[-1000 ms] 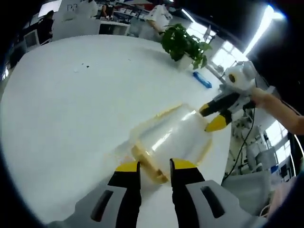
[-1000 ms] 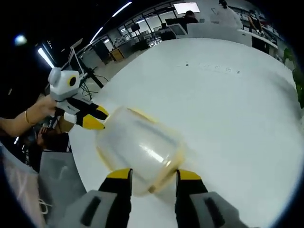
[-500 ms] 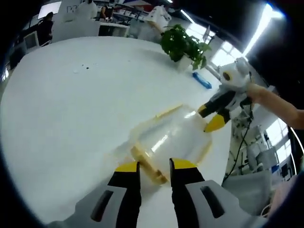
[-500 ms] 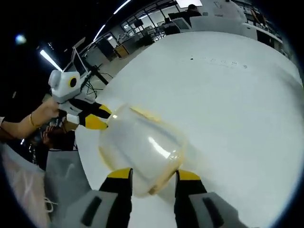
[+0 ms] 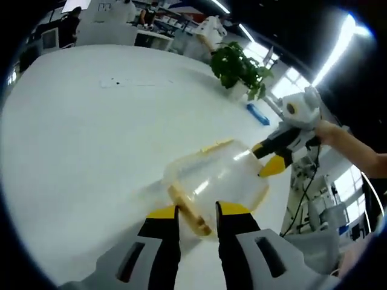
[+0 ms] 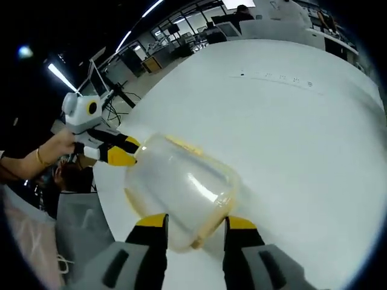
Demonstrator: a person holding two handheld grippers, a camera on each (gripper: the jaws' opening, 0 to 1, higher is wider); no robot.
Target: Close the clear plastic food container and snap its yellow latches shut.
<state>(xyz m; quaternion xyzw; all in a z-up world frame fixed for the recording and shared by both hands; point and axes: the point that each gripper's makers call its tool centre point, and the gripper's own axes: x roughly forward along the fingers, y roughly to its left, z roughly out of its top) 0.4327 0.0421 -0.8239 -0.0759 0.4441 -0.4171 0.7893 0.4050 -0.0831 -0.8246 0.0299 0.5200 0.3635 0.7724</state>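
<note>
We held the container (image 5: pixel 219 181) between both part-open grippers (image 5: pixel 198 211) (image 6: pixel 196 222); the left gripper view alone showed a plant (image 5: pixel 237 65).

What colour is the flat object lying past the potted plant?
Blue. The flat object shows best in the left gripper view, on the white table.

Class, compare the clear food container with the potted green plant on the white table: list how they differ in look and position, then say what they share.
1. The container is clear plastic with yellow trim; the plant is leafy, opaque green.
2. The container lies between the left gripper and the right gripper, which stand at opposite ends of it; the plant stands untouched.
3. The container lies near the left gripper's camera; the plant stands farther off, by the table's far edge.

Both rest on the white table.
</note>
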